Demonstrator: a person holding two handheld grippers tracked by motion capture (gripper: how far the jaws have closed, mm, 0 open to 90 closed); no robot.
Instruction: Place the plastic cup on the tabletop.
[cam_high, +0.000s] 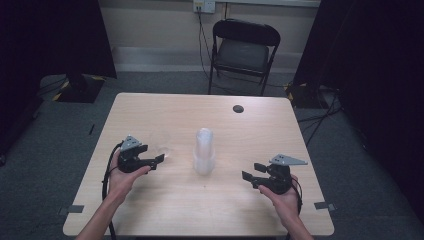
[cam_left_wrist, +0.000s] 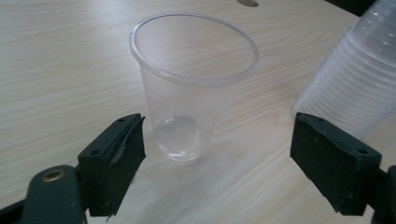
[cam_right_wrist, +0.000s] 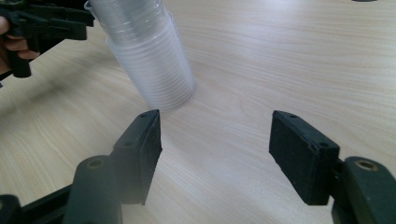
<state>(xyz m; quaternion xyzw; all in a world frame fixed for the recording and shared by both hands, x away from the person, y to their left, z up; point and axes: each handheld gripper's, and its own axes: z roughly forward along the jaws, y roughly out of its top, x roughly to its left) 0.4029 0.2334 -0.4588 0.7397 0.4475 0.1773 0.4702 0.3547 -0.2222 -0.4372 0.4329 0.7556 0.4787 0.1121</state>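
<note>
left gripper (cam_left_wrist: 217, 158) spread wide (empty), single cup (cam_left_wrist: 191, 88) standing just beyond it.

On the table (cam_high: 150, 107), the stack of cups (cam_high: 204, 151) is placed upright near the centre, and the single cup (cam_high: 162, 149) is set upright at its 9 o'clock, near but apart from it. The left gripper (cam_high: 159, 159) is positioned just at the 7 o'clock side of the single cup, while the right gripper (cam_high: 252, 171) is located at the 4 o'clock of the stack, well apart from it. A chair (cam_high: 243, 52) is situated on the floor at 12 o'clock, behind the table's far edge.
</note>
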